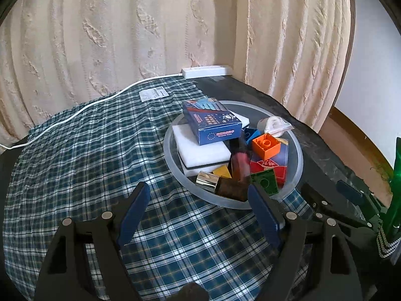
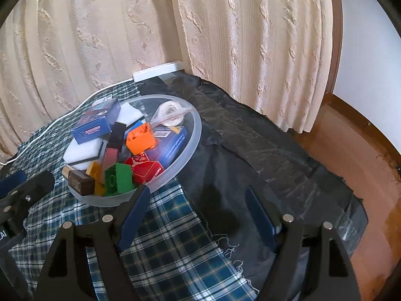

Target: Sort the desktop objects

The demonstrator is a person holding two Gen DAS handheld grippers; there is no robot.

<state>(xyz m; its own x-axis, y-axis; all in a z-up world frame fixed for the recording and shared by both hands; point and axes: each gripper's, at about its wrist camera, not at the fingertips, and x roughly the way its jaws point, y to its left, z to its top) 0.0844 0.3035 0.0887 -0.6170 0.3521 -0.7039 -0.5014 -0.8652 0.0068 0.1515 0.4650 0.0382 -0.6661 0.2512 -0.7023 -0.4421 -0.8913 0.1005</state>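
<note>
A round translucent tray [image 1: 298, 165] [image 2: 198, 130] sits on the plaid cloth, piled with objects. In it lie a blue card box [image 1: 213, 121] [image 2: 96, 121], a white foam pad [image 1: 200, 150] [image 2: 82, 154], an orange brick [image 1: 265, 145] [image 2: 140, 138], a green brick [image 1: 265, 181] [image 2: 119, 179], a red box [image 1: 270, 165] [image 2: 146, 168], a yellow brick [image 1: 223, 171], a dark brown block [image 1: 233, 188] [image 2: 81, 181] and a tape roll [image 1: 272, 124] [image 2: 171, 111]. My left gripper [image 1: 199, 195] stands open just before the tray's near rim. My right gripper [image 2: 198, 198] is open too, right of the tray, over the black cloth.
A blue-and-white plaid cloth [image 1: 87, 155] covers the left of the table, a black cloth [image 2: 263, 150] the right. A white power strip [image 1: 206, 71] with its cable lies at the back edge against cream curtains. Wooden floor [image 2: 363, 175] shows beyond the table's right edge.
</note>
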